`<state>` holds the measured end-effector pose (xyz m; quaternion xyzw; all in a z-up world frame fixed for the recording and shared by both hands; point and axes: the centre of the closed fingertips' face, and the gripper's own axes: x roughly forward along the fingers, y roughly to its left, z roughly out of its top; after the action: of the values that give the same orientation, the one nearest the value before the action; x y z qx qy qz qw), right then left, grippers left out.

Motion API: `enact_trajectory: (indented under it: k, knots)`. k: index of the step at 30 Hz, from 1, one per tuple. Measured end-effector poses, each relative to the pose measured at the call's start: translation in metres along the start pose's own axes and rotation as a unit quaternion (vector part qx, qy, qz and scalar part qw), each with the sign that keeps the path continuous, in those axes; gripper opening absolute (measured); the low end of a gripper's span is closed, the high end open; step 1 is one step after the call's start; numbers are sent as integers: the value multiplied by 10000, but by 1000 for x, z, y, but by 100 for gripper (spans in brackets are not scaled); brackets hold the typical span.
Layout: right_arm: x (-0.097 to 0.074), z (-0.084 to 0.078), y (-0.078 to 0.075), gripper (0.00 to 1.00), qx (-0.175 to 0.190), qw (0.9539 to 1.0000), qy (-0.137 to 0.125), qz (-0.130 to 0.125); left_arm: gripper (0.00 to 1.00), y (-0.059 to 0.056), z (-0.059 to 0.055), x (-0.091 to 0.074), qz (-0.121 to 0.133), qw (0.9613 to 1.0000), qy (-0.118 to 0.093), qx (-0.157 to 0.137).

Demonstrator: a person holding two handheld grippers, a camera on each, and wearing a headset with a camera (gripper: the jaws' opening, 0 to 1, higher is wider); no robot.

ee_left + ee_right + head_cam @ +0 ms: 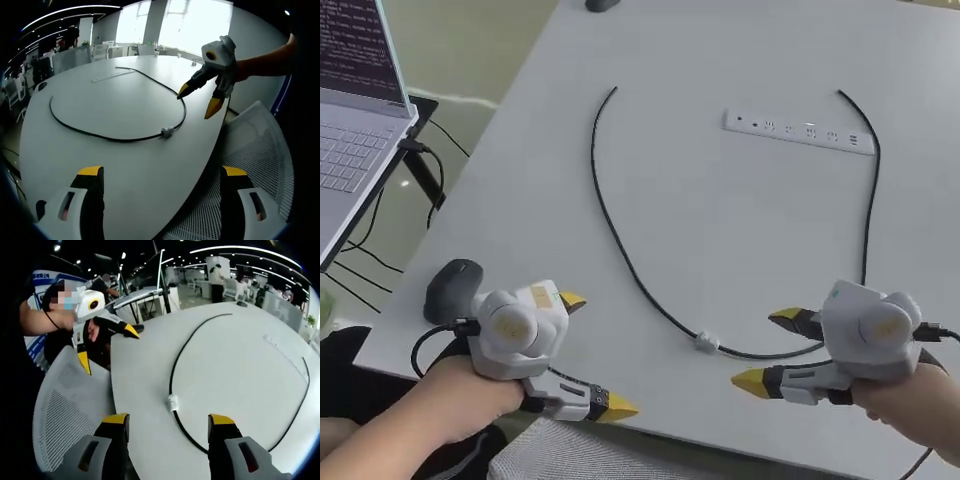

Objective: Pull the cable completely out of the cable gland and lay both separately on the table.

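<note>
The black cable (610, 215) lay in a wide U on the bench (740, 230), its bend close to the near edge, with the small white cable gland (706, 342) threaded on it there, between the left hand-held gripper (600, 353) and the right hand-held gripper (760, 348), both open and empty at that edge. With the gland so near the edge, a sloppy pinch could probably have nudged it off the bench. Had only the cable been gripped, the gland would likely have slid along with it instead of coming free, and a long pull might have swept a loose end into the power strip (798, 132)
</note>
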<state>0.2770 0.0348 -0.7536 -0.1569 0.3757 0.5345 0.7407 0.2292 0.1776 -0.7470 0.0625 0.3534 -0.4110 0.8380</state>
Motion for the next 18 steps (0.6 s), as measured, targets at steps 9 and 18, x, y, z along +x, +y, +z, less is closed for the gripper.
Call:
enact_trajectory:
  k: [9,18]
  knots:
    - [16,-2,-7,55,-113,9997,224,47,96,1,0,4,14,9999,-50,-91]
    - [32,-2,-9,44,-284,9982,497,151,96,5,-6,9,63,9998,-37,-174]
